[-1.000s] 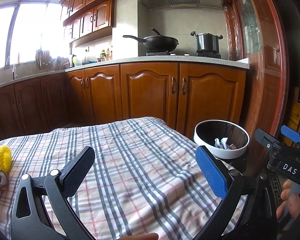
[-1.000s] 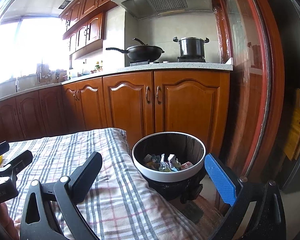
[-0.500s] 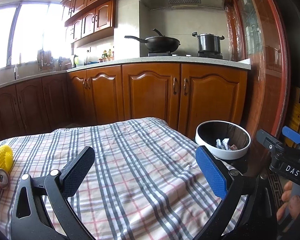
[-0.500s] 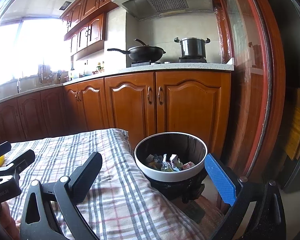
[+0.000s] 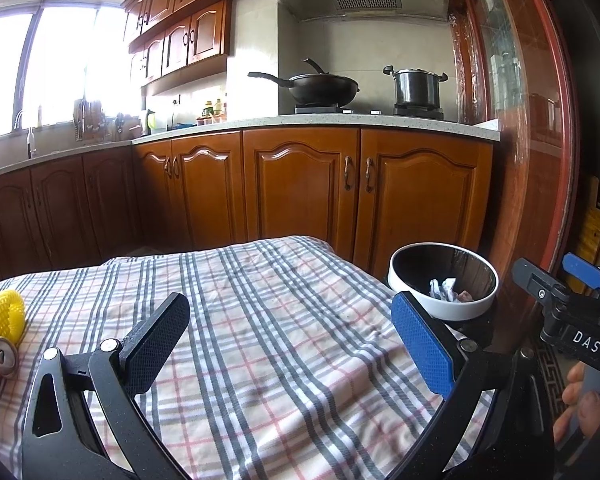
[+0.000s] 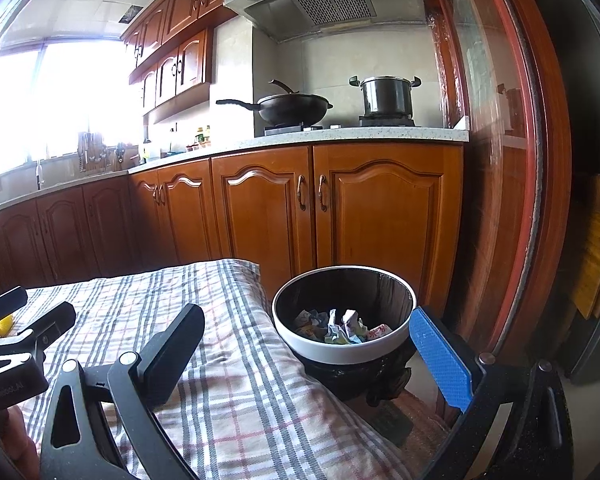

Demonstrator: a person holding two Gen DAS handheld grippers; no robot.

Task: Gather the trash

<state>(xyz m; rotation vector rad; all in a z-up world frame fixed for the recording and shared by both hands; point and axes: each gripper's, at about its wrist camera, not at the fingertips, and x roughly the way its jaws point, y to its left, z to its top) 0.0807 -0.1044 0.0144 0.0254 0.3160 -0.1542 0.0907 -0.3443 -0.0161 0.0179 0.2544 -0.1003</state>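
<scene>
Both tongs stand wide apart and empty — the left gripper (image 5: 290, 346) over the checked tablecloth (image 5: 268, 320), the right gripper (image 6: 308, 354) near the bin (image 6: 344, 354), which already holds crumpled scraps. What's left lies at the cloth's far left edge: a yellow mesh ball (image 5: 5, 318) touching what looks like a crushed can (image 5: 2, 356), though that corner is distorted. The risk — a pinch on the springy mesh may slip, or nudge the can off the edge.

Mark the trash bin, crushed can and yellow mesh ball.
trash bin (image 6: 342, 354): right wrist view, front of white rim.
crushed can (image 5: 5, 357): left wrist view, silver top end.
yellow mesh ball (image 5: 4, 318): left wrist view, middle of netting.
</scene>
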